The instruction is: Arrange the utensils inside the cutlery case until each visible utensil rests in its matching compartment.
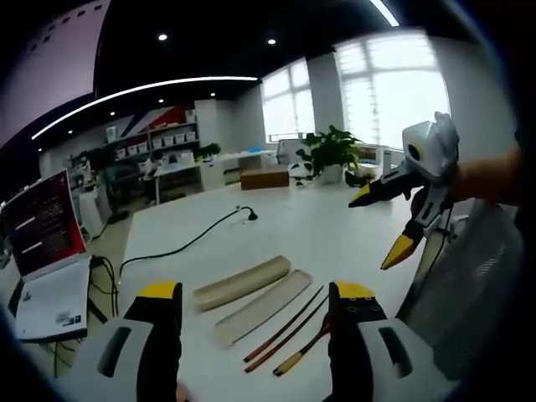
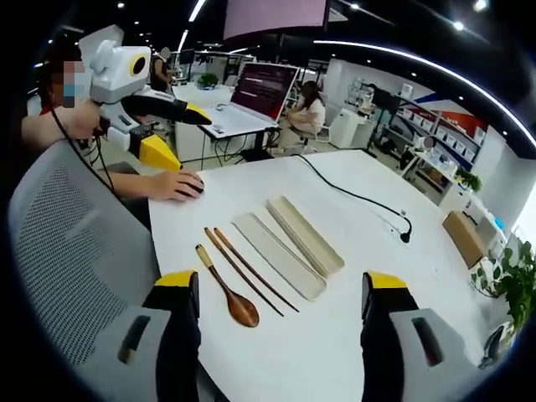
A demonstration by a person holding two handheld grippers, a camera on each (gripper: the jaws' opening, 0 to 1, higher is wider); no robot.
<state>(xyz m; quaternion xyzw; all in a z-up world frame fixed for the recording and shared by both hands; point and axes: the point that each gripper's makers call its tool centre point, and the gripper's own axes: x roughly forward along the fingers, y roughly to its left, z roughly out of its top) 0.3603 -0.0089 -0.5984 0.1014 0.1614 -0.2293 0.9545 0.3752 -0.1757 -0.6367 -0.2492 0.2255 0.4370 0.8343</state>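
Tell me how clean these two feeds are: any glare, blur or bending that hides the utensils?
Left gripper view: the bright windows blow out, the white table is evenly lit, and the chopsticks stay readable, though edges curve with the fisheye. Right gripper view: sharper, with the spoon and the case halves crisp and only soft shadows; the outer rim bends strongly.

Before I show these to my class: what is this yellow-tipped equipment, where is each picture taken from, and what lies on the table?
A person holds a two-jaw tool in each hand, each carrying a forward-looking camera. In the left gripper view, the left gripper rises from the bottom, open, and the right gripper hangs opposite, open. The right gripper view is the reverse: right gripper below, left gripper beyond. On the white table lie two beige case halves, two chopsticks and a spoon, side by side. Nothing is held.
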